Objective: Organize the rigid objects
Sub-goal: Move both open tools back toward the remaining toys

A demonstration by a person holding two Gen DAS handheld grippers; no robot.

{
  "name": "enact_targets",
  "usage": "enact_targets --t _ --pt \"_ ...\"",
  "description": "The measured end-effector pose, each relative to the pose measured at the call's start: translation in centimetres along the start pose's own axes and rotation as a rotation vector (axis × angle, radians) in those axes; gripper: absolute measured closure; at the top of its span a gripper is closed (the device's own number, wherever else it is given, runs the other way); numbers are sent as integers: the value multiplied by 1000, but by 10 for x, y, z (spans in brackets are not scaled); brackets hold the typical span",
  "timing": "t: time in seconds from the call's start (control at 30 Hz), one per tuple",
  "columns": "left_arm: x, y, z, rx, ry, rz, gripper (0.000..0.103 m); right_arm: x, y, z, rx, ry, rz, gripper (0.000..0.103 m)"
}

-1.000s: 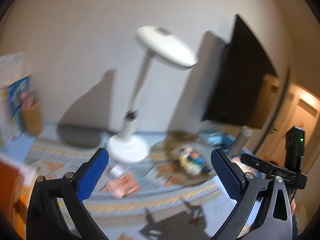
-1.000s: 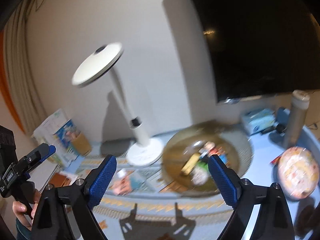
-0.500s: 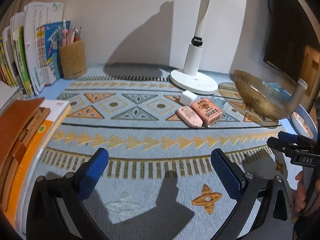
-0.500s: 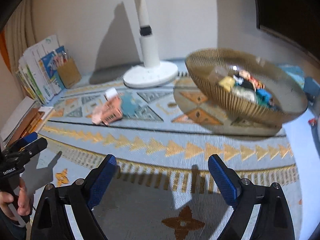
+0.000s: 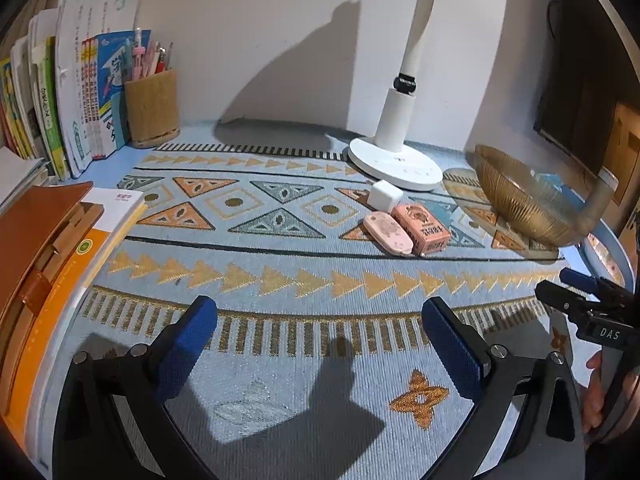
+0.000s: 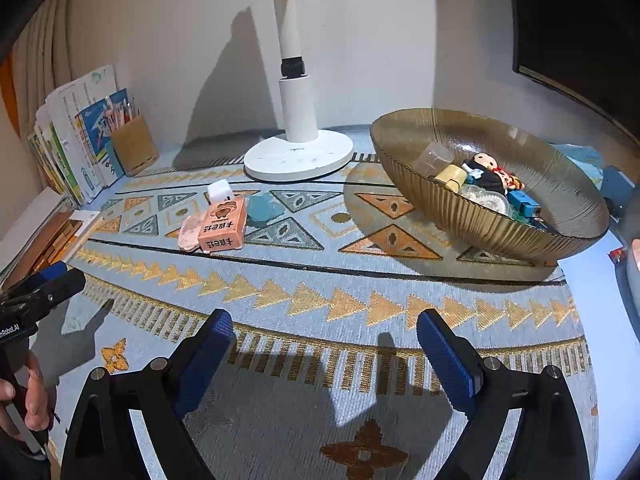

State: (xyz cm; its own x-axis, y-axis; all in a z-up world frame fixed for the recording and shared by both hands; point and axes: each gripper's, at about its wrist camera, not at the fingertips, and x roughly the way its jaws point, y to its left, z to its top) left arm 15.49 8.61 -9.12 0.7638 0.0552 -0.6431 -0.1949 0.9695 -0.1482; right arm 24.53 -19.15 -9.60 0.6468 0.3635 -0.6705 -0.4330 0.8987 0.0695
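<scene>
Both grippers have dropped from facing the wall and lamp to hovering low over the patterned mat [image 5: 280, 264], the left gripper [image 5: 320, 344] and right gripper [image 6: 324, 356] each spread wide and empty. Nothing is picked yet: a pink case [image 5: 387, 233], orange box [image 5: 421, 229], white cube [image 5: 384, 195] and blue piece [image 6: 264, 208] lie mid-mat, likely bound for the bowl [image 6: 472, 224] at right. Next comes a forward reach, the lamp base [image 6: 298, 158] crowding the cube.

the left gripper [image 5: 319, 334] tilts downward with its blue-padded jaws spread wide and nothing between them. the right gripper [image 6: 325, 342] is angled down the same way, jaws wide and empty. a hand [image 6: 34, 396] grips each handle
</scene>
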Motion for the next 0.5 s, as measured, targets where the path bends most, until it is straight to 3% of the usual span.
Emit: enact_targets --t 0.17,0.23,0.37,0.47,0.5 --pt "8 -9 0 44 44 26 1 11 6 1 -28 61 -8 10" --pt "12 -12 0 72 77 3 1 16 8 3 -24 102 -5 10" --pt "16 -11 11 78 113 -57 1 33 24 27 54 246 141 10" --pt "14 -2 32 40 117 -74 1 52 52 46 5 245 150 10" --pt "15 2 37 38 117 -77 1 60 62 50 -12 235 147 15"
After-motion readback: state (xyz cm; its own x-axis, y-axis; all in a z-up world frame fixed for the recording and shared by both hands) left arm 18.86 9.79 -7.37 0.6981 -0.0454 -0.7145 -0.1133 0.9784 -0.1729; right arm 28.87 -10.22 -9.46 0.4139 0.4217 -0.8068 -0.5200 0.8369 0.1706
